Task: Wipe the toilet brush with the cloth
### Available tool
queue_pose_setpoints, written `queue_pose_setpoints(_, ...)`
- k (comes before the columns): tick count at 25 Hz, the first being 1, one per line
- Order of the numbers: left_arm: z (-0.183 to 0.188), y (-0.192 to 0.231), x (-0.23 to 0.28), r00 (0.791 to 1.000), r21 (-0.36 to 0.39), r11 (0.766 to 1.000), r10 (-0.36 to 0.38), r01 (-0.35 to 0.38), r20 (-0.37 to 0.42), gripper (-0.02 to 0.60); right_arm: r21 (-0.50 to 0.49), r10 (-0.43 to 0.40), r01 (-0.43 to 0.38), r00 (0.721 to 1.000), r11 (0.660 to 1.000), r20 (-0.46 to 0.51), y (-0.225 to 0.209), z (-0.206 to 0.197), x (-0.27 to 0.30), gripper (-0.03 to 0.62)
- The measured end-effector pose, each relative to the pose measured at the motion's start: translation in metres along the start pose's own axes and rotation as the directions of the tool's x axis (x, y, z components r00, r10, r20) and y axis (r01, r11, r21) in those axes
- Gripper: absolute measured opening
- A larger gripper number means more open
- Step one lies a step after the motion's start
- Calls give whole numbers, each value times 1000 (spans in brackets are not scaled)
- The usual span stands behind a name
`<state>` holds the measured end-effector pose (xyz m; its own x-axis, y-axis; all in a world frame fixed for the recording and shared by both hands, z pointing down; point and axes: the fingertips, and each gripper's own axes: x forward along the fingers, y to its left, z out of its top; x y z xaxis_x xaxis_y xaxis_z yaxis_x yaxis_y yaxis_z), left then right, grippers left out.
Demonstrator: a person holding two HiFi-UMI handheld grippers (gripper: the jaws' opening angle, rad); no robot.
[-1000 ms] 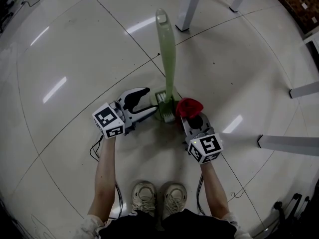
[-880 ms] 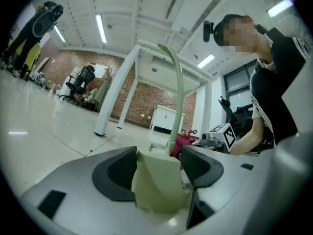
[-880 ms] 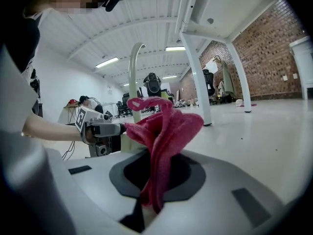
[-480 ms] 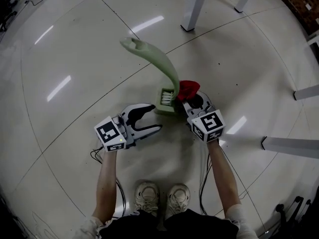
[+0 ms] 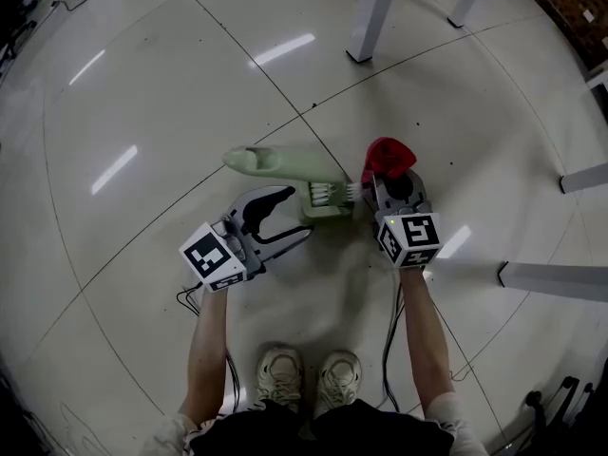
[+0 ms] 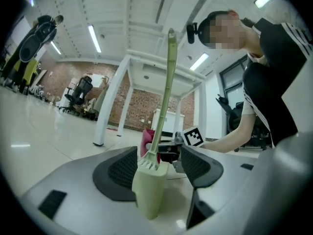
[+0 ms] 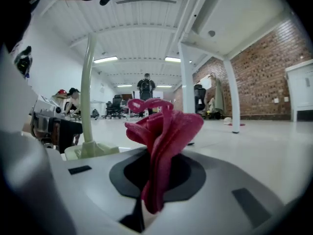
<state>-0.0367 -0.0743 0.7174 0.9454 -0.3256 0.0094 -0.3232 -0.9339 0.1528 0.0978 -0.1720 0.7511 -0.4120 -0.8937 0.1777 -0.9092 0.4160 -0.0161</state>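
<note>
A pale green toilet brush [image 5: 285, 163] stands in its matching holder [image 5: 328, 202] on the glossy tiled floor. In the left gripper view the holder [image 6: 149, 190] sits between the spread pads and the handle [image 6: 166, 92] rises straight up. My left gripper [image 5: 297, 215] is open, its tips on either side of the holder's near face, with no grip visible. My right gripper [image 5: 391, 180] is shut on a red cloth [image 5: 388, 155], just right of the holder. In the right gripper view the cloth [image 7: 164, 131] bunches up out of the jaws, with the brush handle [image 7: 87, 92] to its left.
White table legs [image 5: 372, 12] stand on the far side, and more legs [image 5: 546, 275] lie to the right. Cables [image 5: 185, 297] trail beside the person's shoes [image 5: 304, 378]. Office chairs and distant people show in the gripper views.
The right gripper has carried the red cloth away from me, from beside the holder's near side to its far right. The brush handle now appears swung to the left in the head view.
</note>
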Motion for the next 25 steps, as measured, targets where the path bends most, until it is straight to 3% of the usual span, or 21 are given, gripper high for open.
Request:
queue_pose_setpoints(3, -4, -2, 16, 999, 3, 1000, -22, 23, -28, 262, 80, -74, 72, 997, 994, 23, -21, 0, -20, 32)
queue_pose_setpoints(10, -18, -3, 28, 999, -7, 1000, -8, 8, -53, 262, 299, 10, -7, 1000, 954, -6, 1, -32, -20, 31)
queue_pose_setpoints(21, -21, -2, 29, 997, 29, 1000, 11, -9, -78, 262, 418, 6, 0, 1000, 909, -15, 27, -52, -49, 31)
queue_pose_setpoints(25, -21, 0, 31, 997, 24, 1000, 17, -15, -77, 262, 426, -81, 76, 997, 902, -8, 11, -51, -66, 32)
